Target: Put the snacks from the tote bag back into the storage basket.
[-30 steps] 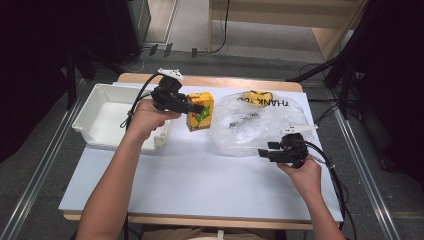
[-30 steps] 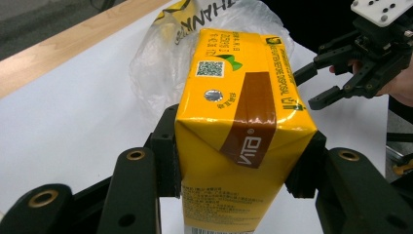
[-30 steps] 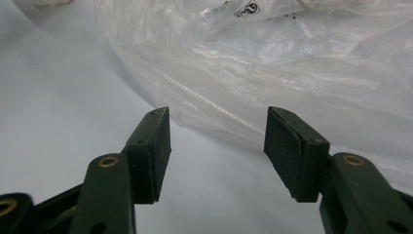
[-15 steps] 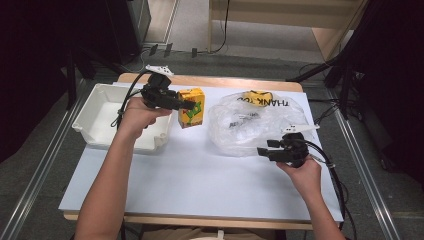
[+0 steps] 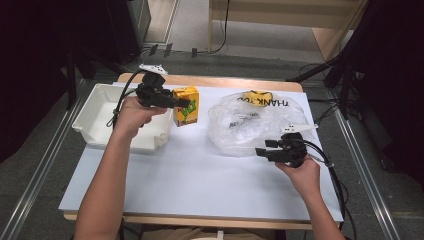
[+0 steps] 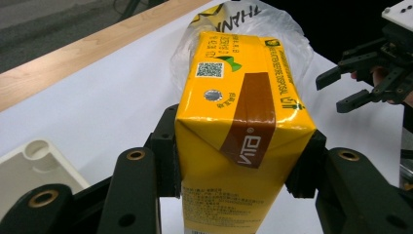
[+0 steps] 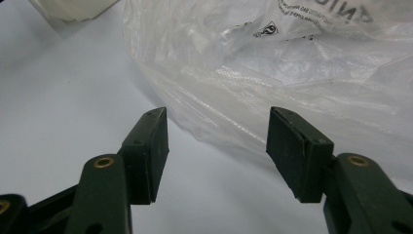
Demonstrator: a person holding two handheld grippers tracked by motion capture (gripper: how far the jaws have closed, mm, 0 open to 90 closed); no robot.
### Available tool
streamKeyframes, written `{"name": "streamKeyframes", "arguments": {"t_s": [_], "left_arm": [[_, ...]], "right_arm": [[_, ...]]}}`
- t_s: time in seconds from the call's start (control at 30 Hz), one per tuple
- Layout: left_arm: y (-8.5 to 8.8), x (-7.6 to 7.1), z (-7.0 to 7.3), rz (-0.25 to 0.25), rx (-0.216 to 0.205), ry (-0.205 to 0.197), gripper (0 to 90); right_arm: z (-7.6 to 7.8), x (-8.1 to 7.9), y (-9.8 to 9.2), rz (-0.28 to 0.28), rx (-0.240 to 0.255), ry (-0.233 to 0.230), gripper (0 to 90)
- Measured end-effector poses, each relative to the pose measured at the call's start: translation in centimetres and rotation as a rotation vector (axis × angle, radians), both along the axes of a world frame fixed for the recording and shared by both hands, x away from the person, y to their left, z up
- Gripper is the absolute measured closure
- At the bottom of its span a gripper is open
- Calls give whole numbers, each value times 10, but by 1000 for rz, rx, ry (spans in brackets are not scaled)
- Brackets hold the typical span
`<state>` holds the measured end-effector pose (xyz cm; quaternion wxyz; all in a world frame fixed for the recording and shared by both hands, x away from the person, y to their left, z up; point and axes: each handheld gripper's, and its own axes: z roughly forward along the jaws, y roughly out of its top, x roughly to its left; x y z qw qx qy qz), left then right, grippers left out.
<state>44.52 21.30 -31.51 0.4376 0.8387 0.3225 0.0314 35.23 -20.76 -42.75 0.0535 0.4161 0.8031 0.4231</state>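
A yellow drink carton with a brown stripe is held upright just right of the white bin. My left gripper is shut on the carton; both pads press its sides in the left gripper view. A crumpled clear plastic bag with black lettering lies on the table's right half. At the bag's near edge my right gripper is open and points left. In the right gripper view, my right gripper has nothing between its pads, and the bag lies just beyond them.
The white table top has free room along the front and middle. The white bin sits at the left edge, with a corner showing in the left gripper view. Cables trail from both grippers. Dark floor and metal rails flank the table.
My left gripper has carried the carton leftward, away from the bag and toward the white bin. The right gripper has stayed where it was, open at the bag's edge.
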Motion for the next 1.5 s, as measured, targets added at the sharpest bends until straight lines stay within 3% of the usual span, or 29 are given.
{"name": "streamKeyframes", "arguments": {"t_s": [0.67, 1.0, 1.3, 1.5], "left_arm": [[25, 4, -2, 62, -33, 9, 521], [34, 6, -3, 102, -17, 14, 521], [40, 5, 0, 119, -8, -25, 521], [44, 8, 0, 127, -7, -22, 521]], "right_arm": [[-2, 1, 3, 12, -18, 6, 419], [-2, 2, 4, 20, -22, 8, 419], [-4, 2, 4, 21, -34, 11, 419], [-4, 3, 4, 19, -24, 16, 420]]}}
